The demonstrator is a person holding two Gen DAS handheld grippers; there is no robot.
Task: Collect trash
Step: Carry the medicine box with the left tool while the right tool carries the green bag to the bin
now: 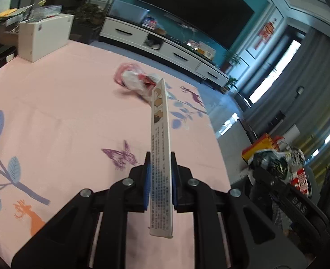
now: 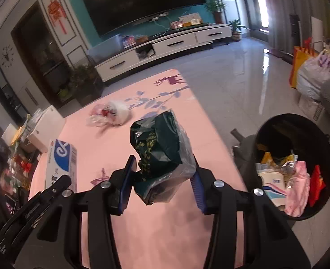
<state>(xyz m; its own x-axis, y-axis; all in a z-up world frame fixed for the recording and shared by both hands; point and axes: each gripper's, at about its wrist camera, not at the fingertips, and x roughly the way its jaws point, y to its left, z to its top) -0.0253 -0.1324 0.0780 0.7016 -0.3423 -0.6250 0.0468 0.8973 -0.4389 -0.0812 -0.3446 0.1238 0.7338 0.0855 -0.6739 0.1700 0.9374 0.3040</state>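
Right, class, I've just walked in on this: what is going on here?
A person is collecting trash with a pair of tongs in each hand. The left tongs are clamped on a flat printed carton, seen edge-on. The right tongs grip a crumpled dark green plastic bag. Both pieces are held above the pink mat. A black bin, already holding wrappers and a paper cup, stands to the right. A red-and-white wrapper bundle lies on the mat, not yet picked up.

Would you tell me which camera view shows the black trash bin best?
The right wrist view: the black trash bin stands at the right beside the pink mat, its open mouth showing wrappers and a paper cup inside. The left wrist view does not show the bin at all.
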